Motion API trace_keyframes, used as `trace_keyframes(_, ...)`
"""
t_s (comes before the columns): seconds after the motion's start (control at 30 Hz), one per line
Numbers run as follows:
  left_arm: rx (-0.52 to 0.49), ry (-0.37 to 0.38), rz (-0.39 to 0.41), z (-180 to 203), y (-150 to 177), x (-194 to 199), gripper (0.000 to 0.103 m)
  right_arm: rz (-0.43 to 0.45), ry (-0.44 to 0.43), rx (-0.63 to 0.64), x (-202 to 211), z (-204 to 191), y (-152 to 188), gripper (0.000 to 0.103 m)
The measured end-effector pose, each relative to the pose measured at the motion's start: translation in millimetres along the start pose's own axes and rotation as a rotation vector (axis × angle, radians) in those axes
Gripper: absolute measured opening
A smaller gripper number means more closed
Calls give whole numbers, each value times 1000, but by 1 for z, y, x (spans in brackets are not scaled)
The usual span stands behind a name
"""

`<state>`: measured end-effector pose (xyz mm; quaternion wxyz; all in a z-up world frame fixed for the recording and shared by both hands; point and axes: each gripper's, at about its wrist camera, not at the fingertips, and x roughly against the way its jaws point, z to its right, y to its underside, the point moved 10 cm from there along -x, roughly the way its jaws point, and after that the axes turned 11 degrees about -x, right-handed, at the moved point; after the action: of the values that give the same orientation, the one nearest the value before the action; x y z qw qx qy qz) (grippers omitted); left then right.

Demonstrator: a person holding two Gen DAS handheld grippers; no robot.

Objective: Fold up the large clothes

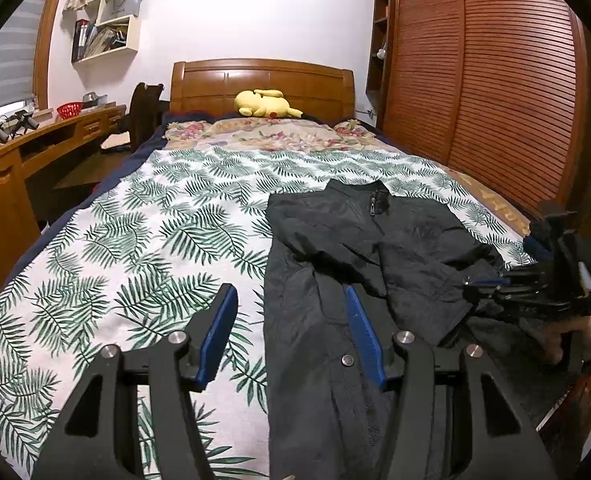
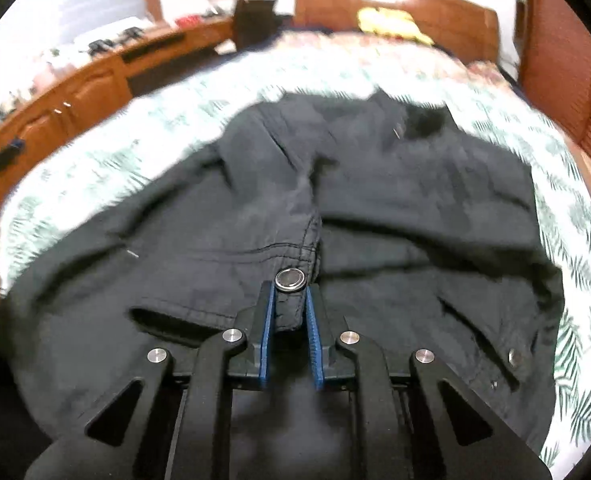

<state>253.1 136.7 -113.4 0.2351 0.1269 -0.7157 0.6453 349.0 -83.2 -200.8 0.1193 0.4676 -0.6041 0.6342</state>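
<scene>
A black jacket [image 1: 375,248] lies spread on the bed, collar and zip toward the headboard, one sleeve folded across its front. My left gripper [image 1: 291,296] stands open above the jacket's left edge, nothing between its blue pads. At the right edge of the left wrist view, a hand [image 1: 567,336] holds my right gripper [image 1: 471,282] low on the jacket's right side. In the right wrist view the right gripper [image 2: 289,292] is shut on a strip of the jacket [image 2: 415,200] at its front edge, just below a metal snap button [image 2: 290,279].
The bed has a palm-leaf cover [image 1: 135,240] with a yellow plush toy [image 1: 265,103] by the wooden headboard [image 1: 263,80]. A wooden desk [image 1: 35,140] runs along the left side. A slatted wardrobe [image 1: 475,80] stands close on the right.
</scene>
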Motion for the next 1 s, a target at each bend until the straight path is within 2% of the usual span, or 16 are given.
trace_keyframes(0.2, 22, -12, 8, -10, 0, 3, 55, 53, -58, 76, 19, -54, -27, 12)
trace_keyframes(0.37, 20, -18, 9, -12, 0, 4, 55, 67, -84, 141, 7, -89, -42, 9)
trace_keyframes(0.4, 21, -19, 10, -13, 0, 4, 55, 67, -87, 147, 4, -94, -43, 2)
trace_keyframes(0.53, 27, -23, 8, -16, 1, 3, 55, 56, -108, 181, -11, -120, -45, 2)
trace_keyframes(0.73, 18, -26, -3, -14, 4, 1, 55, 39, -113, 171, -25, -130, -44, 3)
trace_keyframes(0.77, 17, -26, -2, -14, 3, 1, 55, 38, -118, 162, -25, -129, -44, 9)
trace_keyframes(0.83, 14, -25, -3, -13, 4, 0, 55, 27, -135, 144, -23, -123, -44, 27)
trace_keyframes(0.87, 11, -25, -4, -12, 4, 0, 55, 23, -137, 143, -21, -120, -42, 41)
trace_keyframes(0.9, 8, -25, -5, -11, 4, 0, 55, 29, -118, 144, -19, -114, -41, 48)
trace_keyframes(1.0, -5, -24, -9, -6, 3, -3, 55, 39, -114, 137, -11, -100, -38, 53)
